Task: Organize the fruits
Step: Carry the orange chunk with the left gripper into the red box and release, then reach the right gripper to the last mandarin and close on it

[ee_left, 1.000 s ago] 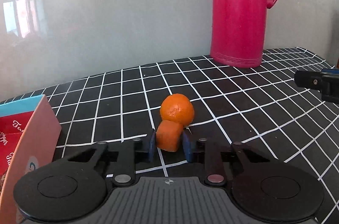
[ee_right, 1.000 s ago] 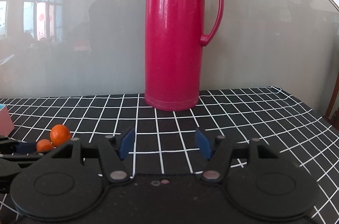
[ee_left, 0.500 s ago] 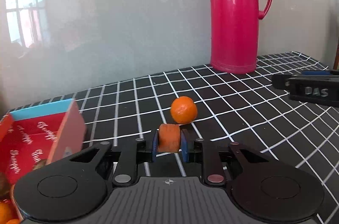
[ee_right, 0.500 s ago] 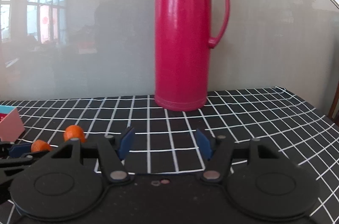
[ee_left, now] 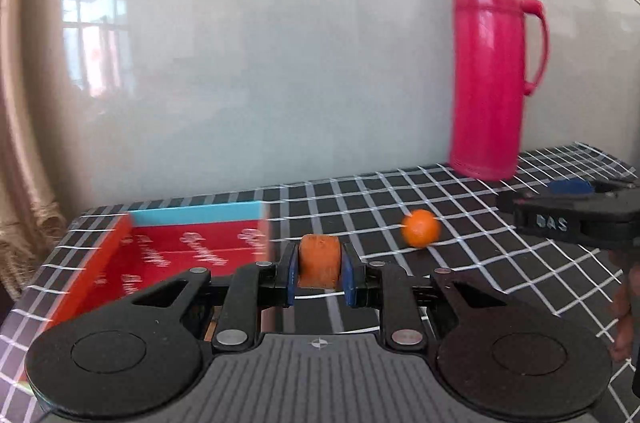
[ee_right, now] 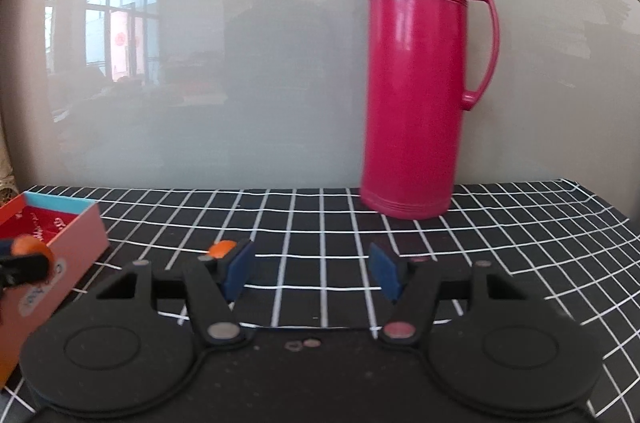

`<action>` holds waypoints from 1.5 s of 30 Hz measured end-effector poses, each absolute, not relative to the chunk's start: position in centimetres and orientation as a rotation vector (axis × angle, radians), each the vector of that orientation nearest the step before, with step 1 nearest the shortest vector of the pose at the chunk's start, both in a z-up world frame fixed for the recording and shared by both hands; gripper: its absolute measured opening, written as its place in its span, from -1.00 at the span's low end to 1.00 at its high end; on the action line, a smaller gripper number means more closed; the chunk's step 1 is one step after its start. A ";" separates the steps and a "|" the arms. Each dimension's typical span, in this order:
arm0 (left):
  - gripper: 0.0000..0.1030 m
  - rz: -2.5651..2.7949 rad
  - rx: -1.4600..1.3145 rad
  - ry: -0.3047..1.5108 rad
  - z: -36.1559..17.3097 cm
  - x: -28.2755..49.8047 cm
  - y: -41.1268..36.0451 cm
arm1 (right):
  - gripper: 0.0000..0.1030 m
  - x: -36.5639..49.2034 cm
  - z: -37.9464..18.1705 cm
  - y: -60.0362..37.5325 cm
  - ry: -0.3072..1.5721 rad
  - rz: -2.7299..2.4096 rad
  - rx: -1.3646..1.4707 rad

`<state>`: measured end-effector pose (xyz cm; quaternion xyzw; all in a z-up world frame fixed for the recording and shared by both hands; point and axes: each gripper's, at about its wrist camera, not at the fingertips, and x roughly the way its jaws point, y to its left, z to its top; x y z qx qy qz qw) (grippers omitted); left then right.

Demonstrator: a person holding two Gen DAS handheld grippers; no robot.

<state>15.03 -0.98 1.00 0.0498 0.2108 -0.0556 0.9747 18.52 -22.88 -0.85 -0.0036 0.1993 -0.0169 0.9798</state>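
Left hand-held gripper (ee_left: pixel 320 273): blue pads clamped on a small orange fruit (ee_left: pixel 320 260), squeezed to a blunt, flat-sided barrel shape, matte skin; low centre of the left wrist view, raised off the counter (ee_left: pixel 460 263). Second orange fruit (ee_left: pixel 421 227): round, smooth, resting on the counter right of centre, edges blurred; in the right wrist view only its top visible behind the left pad. Counter cover: black, thin white grid, cloth-like. Open cardboard box (ee_left: pixel 192 247): red inside with pale script too blurred to read, light blue far rim, pinkish outer wall; lower left, partly hidden behind the gripper body. Glossy crimson plastic thermos jug (ee_right: pixel 416 79): ribbed shoulder, loop handle, upright at the back against a grey reflective wall. Right hand-held gripper (ee_right: pixel 314 269): jaws moderately apart, nothing between, bare grid behind. Far right of the left wrist view: fingers of a hand (ee_left: pixel 624 307), cut off by the frame edge.
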 end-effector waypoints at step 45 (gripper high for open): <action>1.00 0.271 -0.031 0.271 0.1 13.0 9.5 | 0.56 17.9 -1.1 -19.4 0.382 0.029 -0.073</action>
